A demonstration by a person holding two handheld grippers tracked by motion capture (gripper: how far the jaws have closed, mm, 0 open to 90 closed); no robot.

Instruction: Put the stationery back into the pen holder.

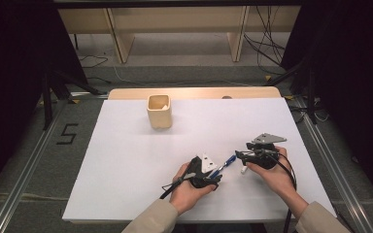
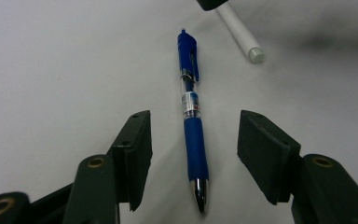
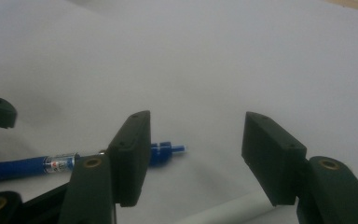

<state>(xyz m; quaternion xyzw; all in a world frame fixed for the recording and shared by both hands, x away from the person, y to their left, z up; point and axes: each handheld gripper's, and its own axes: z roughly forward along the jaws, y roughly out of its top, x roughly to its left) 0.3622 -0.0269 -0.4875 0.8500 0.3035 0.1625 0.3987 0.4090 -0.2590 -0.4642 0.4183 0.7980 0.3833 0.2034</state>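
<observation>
A blue click pen (image 2: pixel 192 116) lies flat on the white table sheet (image 1: pixel 141 160), its metal tip toward my left gripper. My left gripper (image 2: pixel 193 154) is open, one jaw on each side of the pen's rubber grip, neither touching it. In the high view the left gripper (image 1: pixel 215 175) and the pen (image 1: pixel 227 163) sit near the front middle. My right gripper (image 1: pixel 239 156) is open just right of the pen's click end (image 3: pixel 168 150), and nothing is between its jaws (image 3: pixel 196 154). A white marker-like stick (image 2: pixel 242 35) lies beside the pen, under the right gripper.
A beige square cup (image 1: pixel 159 110) stands upright far back on the sheet, left of centre. The table's wooden edge (image 1: pixel 194 92) runs behind it. Bare white sheet spreads to the left and toward the cup.
</observation>
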